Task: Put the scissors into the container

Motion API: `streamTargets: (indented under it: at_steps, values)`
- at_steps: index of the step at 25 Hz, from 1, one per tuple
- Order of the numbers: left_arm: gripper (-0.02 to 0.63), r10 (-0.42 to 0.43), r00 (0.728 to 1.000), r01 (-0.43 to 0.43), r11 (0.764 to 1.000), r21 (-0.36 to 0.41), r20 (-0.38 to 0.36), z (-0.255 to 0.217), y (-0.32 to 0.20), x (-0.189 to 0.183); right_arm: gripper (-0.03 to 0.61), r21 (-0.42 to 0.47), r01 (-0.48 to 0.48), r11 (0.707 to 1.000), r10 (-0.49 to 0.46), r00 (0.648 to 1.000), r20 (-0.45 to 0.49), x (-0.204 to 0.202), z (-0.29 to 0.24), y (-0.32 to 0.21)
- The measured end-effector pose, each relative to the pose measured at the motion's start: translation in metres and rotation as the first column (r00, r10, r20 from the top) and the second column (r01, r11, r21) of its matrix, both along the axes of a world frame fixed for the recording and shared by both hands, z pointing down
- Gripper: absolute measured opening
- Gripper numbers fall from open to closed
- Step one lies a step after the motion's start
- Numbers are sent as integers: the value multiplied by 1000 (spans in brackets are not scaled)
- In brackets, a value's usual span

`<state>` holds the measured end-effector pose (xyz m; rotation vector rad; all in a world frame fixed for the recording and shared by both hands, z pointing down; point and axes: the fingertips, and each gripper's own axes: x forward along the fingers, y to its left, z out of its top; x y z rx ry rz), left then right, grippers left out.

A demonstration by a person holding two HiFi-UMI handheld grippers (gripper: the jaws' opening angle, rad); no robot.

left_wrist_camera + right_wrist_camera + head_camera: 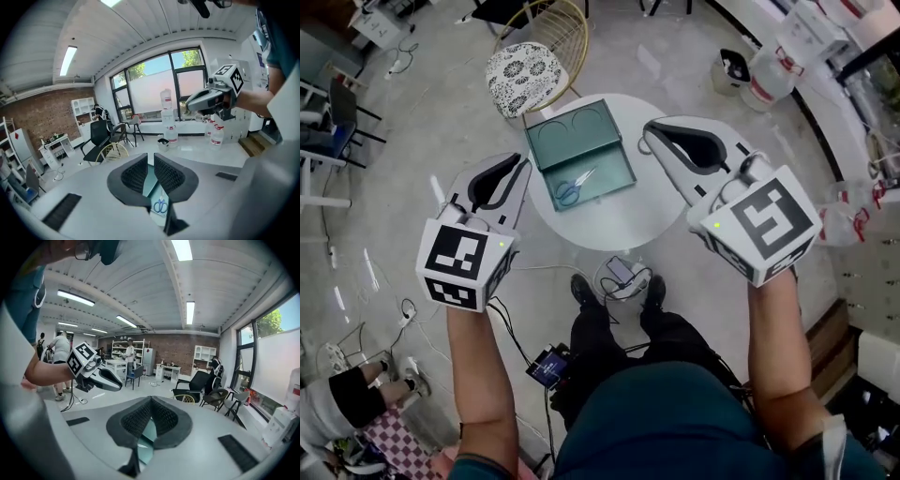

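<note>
Blue-handled scissors (574, 186) lie inside the teal container (607, 167), whose lid stands open at the back, on a round white table (609, 230). My left gripper (523, 161) hovers beside the table's left edge, its jaws a narrow gap apart and empty. My right gripper (649, 131) is held over the table's right edge, shut and empty. In the left gripper view the scissors (160, 205) and container (151, 185) show through the gap of the left gripper (151, 153). The right gripper view shows the right gripper (152, 397) above a strip of the container (149, 437).
A wire chair with a patterned cushion (525, 75) stands behind the table. Cables and a small device (619, 274) lie on the floor by the person's feet. Water bottles (769, 80) stand at the far right. Other people and desks fill the room's far side.
</note>
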<state>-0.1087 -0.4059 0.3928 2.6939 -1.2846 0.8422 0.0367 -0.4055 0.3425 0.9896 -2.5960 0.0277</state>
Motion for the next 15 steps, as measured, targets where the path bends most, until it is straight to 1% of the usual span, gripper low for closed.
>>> streamTargets:
  at_steps: [4, 8, 11, 15]
  values:
    - [57, -16, 1000, 15, 997, 70, 12, -48, 28, -13, 37, 41, -1, 999, 1, 1000, 3, -8, -40, 21]
    - [57, -35, 999, 32, 992, 119, 18, -87, 55, -23, 37, 84, 31, 996, -32, 999, 1, -13, -72, 42]
    - [57, -47, 999, 44, 987, 156, 15, -113, 72, -23, 37, 113, 37, 993, -38, 999, 6, -12, -97, 54]
    - [57, -47, 999, 43, 982, 184, 15, -138, 91, -18, 37, 148, 60, 987, -62, 998, 9, -11, -121, 70]
